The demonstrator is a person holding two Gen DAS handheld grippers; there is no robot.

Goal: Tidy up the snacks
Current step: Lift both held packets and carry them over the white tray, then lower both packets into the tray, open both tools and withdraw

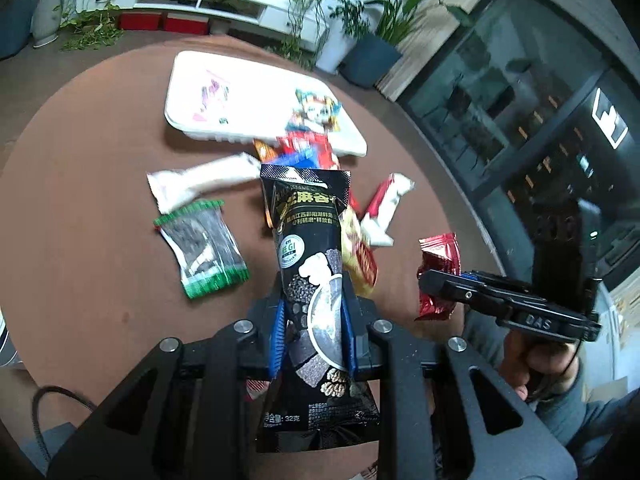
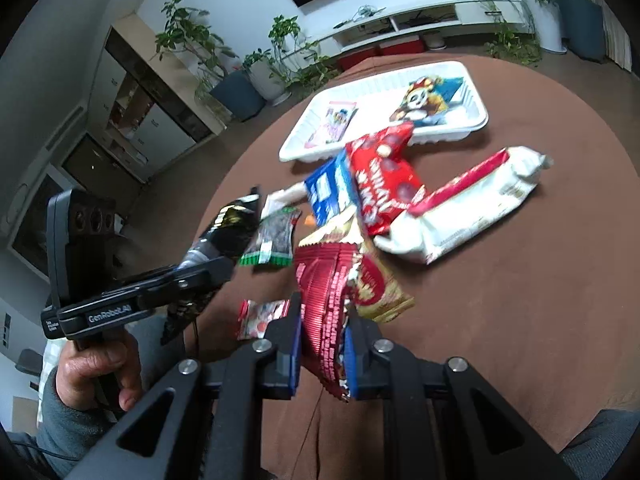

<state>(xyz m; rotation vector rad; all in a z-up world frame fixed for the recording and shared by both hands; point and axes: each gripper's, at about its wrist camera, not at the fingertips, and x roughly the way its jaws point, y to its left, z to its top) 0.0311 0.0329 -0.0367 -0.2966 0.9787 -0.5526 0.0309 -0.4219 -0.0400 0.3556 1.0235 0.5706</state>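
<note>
Left gripper [image 1: 312,320] is clamped on a black sesame snack pouch [image 1: 312,256], "32克" printed near the bottom, held up over the brown table [image 1: 100,208]. Right gripper [image 2: 322,344] pinches a crinkly red wrapper [image 2: 324,292]. The white tray [image 2: 476,120] holds a cartoon packet [image 2: 426,100] and a pink packet [image 2: 334,124]. The left gripper's side reads "GenRobot.AI".
</note>
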